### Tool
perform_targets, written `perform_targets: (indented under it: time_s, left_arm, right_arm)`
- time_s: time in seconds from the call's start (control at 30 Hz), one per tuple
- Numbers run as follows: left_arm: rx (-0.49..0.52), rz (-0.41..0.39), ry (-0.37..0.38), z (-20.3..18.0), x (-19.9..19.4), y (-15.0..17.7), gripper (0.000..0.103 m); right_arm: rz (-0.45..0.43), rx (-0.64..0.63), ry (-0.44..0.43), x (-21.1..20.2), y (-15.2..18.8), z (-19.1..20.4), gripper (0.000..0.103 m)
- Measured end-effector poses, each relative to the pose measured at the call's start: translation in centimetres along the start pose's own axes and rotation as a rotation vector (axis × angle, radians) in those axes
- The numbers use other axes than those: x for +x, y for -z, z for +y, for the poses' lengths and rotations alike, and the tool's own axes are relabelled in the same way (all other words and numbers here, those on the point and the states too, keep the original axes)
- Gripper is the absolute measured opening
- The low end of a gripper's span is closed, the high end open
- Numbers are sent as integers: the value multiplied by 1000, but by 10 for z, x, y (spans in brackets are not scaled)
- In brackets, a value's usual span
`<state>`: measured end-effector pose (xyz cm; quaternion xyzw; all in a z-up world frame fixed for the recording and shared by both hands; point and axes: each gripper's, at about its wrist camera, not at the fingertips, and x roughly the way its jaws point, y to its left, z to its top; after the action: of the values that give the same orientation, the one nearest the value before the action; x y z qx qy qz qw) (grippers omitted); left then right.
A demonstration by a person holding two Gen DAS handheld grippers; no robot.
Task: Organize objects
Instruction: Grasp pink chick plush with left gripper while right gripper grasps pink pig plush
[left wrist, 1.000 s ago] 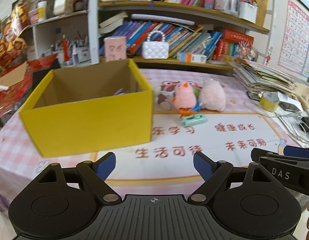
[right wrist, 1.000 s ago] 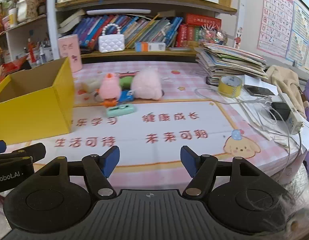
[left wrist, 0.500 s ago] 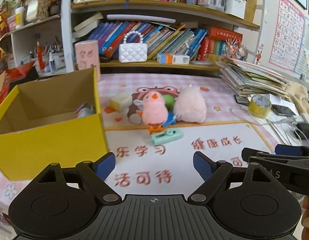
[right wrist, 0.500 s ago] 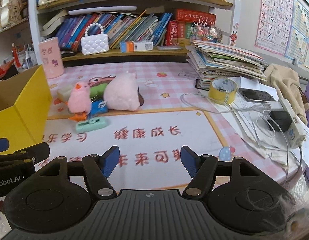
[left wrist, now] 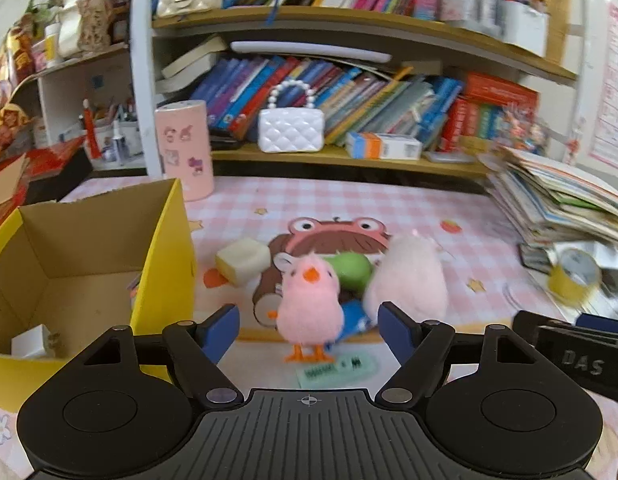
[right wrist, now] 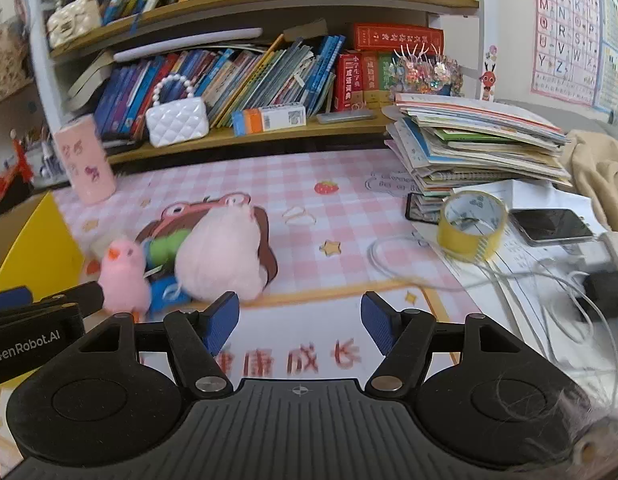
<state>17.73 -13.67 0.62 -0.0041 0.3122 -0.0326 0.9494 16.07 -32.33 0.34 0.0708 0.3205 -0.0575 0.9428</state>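
Left gripper [left wrist: 308,326]: fingers spread wide, holding nothing, raised above the tabletop [left wrist: 349,208] with the pink chick toy [left wrist: 311,306] framed between them. Right gripper [right wrist: 300,322]: fingers spread wide, empty, over the printed mat. Pink chick toy: upright on orange feet, just in front of a green object [left wrist: 351,270] and a blue item [left wrist: 353,316]. Pink plush [left wrist: 409,280]: just right of the chick. Mint tag [left wrist: 337,368]: flat on the mat, near the chick's feet. Cream block [left wrist: 243,260]: between the chick and the yellow box [left wrist: 165,272]. Yellow box: open, left of the toys, with a small white item [left wrist: 29,342] inside. Tape roll [right wrist: 471,226]: right side, beside a phone [right wrist: 553,230] and book stack [right wrist: 477,144].
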Motion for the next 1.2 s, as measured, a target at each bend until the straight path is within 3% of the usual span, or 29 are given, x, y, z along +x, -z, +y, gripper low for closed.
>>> perform_targets:
  time_s: [0.33,0.53,0.67,0.7,1.1,1.2]
  left_arm:
    - [-57,87,-84,-1,63,-6,77]
    - [-66,134,-97,0,85,-9,77]
    - [-80,169,-85,-1,96,-8,65]
    - [-83,174,-76,-1,98,-9,56]
    - [-140,142,-77,11,66,-9,55]
    - [-127,135,-83,13,58,-7,55]
  right_arm:
    - [24,14,-86,50,-37,-10,69]
    - [79,20,-190,78,-51,1,78]
    - [128,23,-244,98,-56,11,80]
    - [142,22,-253,103,-57,13,80]
    - [288,-7,-326,148,-54,31,80]
    - [305,9,-338,152,-52,30,74]
